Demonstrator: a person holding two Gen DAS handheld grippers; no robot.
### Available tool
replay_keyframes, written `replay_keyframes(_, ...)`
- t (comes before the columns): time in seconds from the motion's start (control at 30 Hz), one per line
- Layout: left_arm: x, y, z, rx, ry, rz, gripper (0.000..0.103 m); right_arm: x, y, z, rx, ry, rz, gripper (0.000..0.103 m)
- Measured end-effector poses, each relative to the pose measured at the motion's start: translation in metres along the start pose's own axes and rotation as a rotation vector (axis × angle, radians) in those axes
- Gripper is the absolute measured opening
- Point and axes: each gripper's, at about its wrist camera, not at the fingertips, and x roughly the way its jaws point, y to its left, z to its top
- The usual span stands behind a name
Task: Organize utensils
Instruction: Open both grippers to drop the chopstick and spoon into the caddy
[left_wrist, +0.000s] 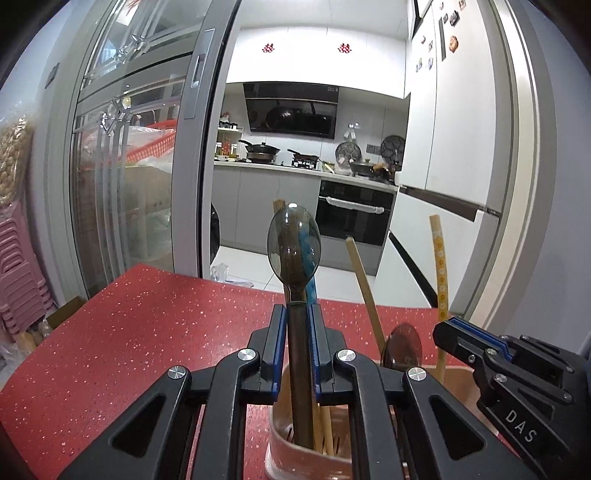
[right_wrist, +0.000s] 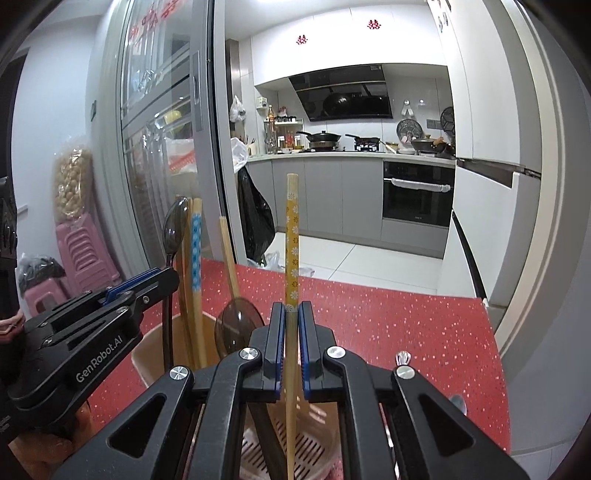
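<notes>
pinching a spoon (left_wrist: 293, 236) (left tool (left_wrist: 297, 314)); right tool (right_wrist: 291, 314) clamps a chopstick (right_wrist: 291, 229) over the holder (right_wrist: 147, 354).

Smoky translucent spoon (left_wrist: 293, 240): upright, bowl up, handle pinched in the left claw (left_wrist: 298, 325), lower end inside the pink slotted holder (left_wrist: 280, 443) below it.
Yellow flower-print chopstick (right_wrist: 291, 236): upright, pinched in the right claw (right_wrist: 291, 325), tip in the same holder.

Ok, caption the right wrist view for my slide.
Right gripper lowers a yellow flowered chopstick into the pink utensil holder.
</notes>
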Motion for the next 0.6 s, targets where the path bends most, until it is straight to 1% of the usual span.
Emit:
replay_keyframes(0.17, 0.001, 0.000, -0.005, 0.006, 0.034, 0.012, 0.037, -0.003, -0.004, -0.002, 0.006, 0.022, 0.003, 0.008)
replay_keyframes(0.23, 0.002, 0.001, -0.006, 0.007, 0.050, 0.014, 0.037, -0.002, -0.004, -0.002, 0.011, 0.040, 0.018, 0.008)
replay_keyframes(0.4, -0.004, 0.001, -0.006, 0.013, 0.062, 0.018, 0.037, -0.003, -0.004, 0.001, 0.015, 0.067, 0.035, 0.009)
replay_keyframes(0.47, -0.007, 0.002, -0.004, 0.010, 0.066, 0.021, 0.037, -0.001, -0.004, 0.002, 0.016, 0.084, 0.046, 0.015)
replay_keyframes(0.5, -0.008, 0.002, -0.004, 0.008, 0.068, 0.020, 0.037, -0.001, -0.005, 0.002, 0.021, 0.092, 0.049, 0.026)
replay_keyframes(0.53, -0.011, 0.003, -0.004, 0.005, 0.069, 0.019, 0.037, -0.002, -0.005, 0.002, 0.028, 0.094, 0.049, 0.041)
replay_keyframes(0.57, -0.013, 0.003, -0.003, 0.004, 0.069, 0.020, 0.037, -0.005, -0.007, 0.003, 0.039, 0.086, 0.048, 0.046)
replay_keyframes(0.6, -0.016, 0.003, -0.002, 0.004, 0.072, 0.020, 0.037, -0.009, -0.008, 0.004, 0.047, 0.072, 0.049, 0.048)
